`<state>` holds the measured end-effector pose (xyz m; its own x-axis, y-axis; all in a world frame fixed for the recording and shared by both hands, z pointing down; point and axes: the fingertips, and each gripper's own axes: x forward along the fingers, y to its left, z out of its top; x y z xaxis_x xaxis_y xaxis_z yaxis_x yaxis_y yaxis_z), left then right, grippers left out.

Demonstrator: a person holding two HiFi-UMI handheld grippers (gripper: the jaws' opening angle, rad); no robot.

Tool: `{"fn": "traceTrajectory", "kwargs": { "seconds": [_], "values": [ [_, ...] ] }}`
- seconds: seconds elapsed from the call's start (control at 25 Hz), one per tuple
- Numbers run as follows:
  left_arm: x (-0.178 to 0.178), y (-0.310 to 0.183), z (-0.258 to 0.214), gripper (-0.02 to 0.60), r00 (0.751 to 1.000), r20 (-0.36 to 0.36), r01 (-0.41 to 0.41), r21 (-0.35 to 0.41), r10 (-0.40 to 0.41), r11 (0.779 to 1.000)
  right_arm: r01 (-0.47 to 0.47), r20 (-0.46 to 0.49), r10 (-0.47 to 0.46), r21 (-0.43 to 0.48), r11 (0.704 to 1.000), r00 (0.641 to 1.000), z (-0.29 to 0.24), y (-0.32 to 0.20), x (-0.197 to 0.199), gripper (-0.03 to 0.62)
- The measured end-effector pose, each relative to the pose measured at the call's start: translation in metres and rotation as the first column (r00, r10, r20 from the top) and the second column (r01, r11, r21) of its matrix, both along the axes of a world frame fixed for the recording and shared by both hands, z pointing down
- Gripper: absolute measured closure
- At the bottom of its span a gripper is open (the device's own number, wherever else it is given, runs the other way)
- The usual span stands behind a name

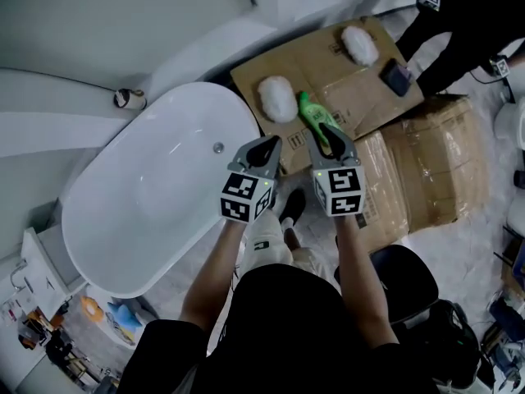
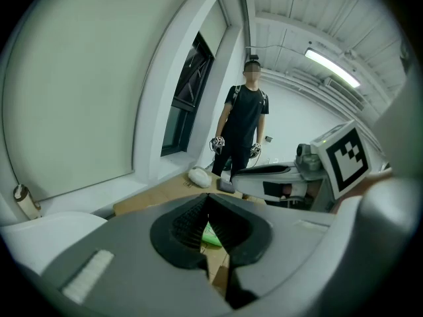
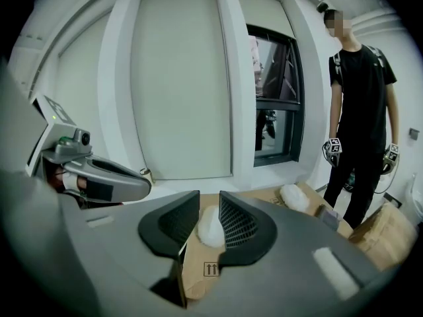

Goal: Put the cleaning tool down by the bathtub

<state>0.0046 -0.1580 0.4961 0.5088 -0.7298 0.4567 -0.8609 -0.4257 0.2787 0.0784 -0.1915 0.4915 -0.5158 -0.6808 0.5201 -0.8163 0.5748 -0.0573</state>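
A white fluffy cleaning pad (image 1: 277, 98) lies on a flattened cardboard sheet (image 1: 328, 68) beside the white bathtub (image 1: 156, 187). Next to it lies a green bottle (image 1: 310, 112). A second fluffy pad (image 1: 359, 44) and a dark block (image 1: 396, 77) sit farther back. My left gripper (image 1: 269, 144) hovers at the tub's right rim, shut and empty (image 2: 207, 200); a bit of the green bottle (image 2: 213, 235) shows below its tips. My right gripper (image 1: 330, 134) hangs over the bottle's near end, open and empty (image 3: 209, 200). Through its gap I see the near pad (image 3: 210, 228).
A person in black (image 3: 360, 111) stands past the cardboard with marker-cube grippers in both hands. A wrapped cardboard box (image 1: 426, 175) lies to the right. The tub drain (image 1: 218, 147) is visible. A small roll (image 1: 123, 98) rests on the ledge behind the tub.
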Motion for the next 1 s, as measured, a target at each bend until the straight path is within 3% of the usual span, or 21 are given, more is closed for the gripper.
{"fn": "traceTrajectory", "kwargs": {
  "seconds": [0.6, 1.0],
  "values": [
    [0.009, 0.019, -0.087, 0.583, 1.0, 0.008, 0.017, 0.161, -0.019, 0.987, -0.011, 0.076, -0.001, 0.151, 0.988, 0.997, -0.097, 0.032, 0.012, 0.497],
    [0.006, 0.032, -0.139, 0.583, 0.999, 0.02, 0.026, 0.25, -0.032, 0.968, 0.027, 0.105, -0.054, 0.247, 0.969, 0.993, -0.15, 0.046, 0.007, 0.503]
  ]
}}
